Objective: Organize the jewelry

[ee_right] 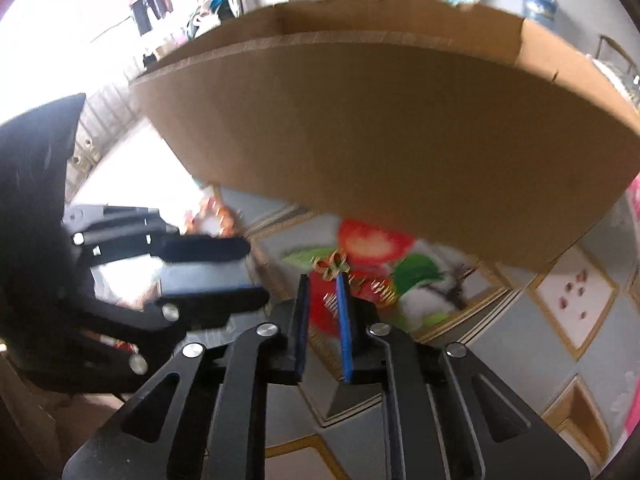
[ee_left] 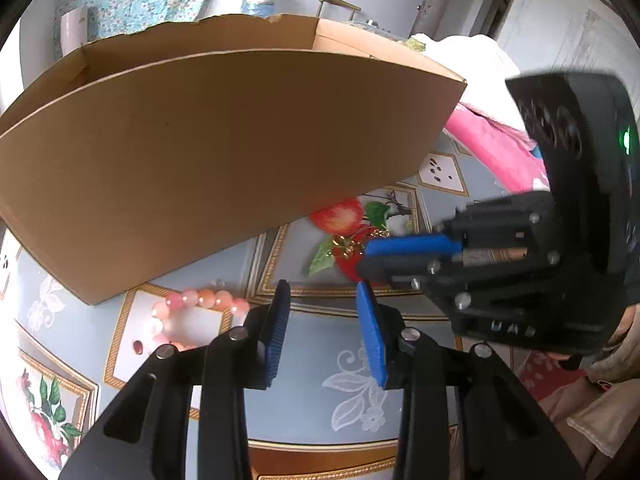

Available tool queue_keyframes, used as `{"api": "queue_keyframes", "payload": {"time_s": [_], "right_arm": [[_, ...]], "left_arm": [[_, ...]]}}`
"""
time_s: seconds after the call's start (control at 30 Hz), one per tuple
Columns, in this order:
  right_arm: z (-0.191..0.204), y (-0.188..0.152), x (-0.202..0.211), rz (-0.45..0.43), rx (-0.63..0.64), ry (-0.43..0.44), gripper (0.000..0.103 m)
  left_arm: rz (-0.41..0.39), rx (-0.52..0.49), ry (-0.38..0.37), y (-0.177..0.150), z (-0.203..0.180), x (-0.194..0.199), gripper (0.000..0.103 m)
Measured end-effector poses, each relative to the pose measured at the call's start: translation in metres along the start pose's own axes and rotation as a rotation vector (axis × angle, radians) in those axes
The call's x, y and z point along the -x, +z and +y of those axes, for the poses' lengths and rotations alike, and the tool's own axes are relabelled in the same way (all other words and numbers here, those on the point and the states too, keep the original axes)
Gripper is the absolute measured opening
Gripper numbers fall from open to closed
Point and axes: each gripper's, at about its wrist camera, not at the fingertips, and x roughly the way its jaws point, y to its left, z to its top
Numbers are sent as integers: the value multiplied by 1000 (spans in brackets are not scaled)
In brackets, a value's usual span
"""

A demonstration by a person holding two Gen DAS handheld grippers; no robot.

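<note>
Gold jewelry piece [ee_right: 334,268], thin, wiry, ornate, lies on the surface [ee_right: 460,340] just in front of the cardboard box [ee_right: 400,128]. Right tool [ee_right: 324,286] has its blue ribbed pads nearly together at the piece; blur hides whether they pinch it. Risk: fine metal slips from the pads or snags and drags on the glossy fruit-print cover. Pink bead bracelet [ee_left: 192,312], smooth round beads, sits near the box corner. Left tool [ee_left: 324,300] hangs released, nothing between the pads. Box wall is tall, matte, torn-edged; a lifted piece could catch its rim.
</note>
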Motion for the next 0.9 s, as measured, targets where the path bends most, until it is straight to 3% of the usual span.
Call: {"api": "queue_keyframes", "payload": {"time_s": [0.17, 0.3, 0.5, 0.7, 0.9], "right_arm": [[5, -17, 11, 25, -60, 89, 10], [-23, -25, 39, -42, -158, 49, 11], [-67, -41, 68, -115, -326, -7, 31], [-77, -58, 73, -113, -375, 10, 32], [-76, -43, 60, -127, -381, 15, 32]], "left_arm": [[17, 23, -30, -3, 4, -3, 33], [14, 26, -79, -6, 5, 1, 33], [27, -29, -163, -6, -12, 1, 33], [40, -125, -141, -1, -38, -14, 33], [53, -183, -101, 9, -50, -28, 33]]}}
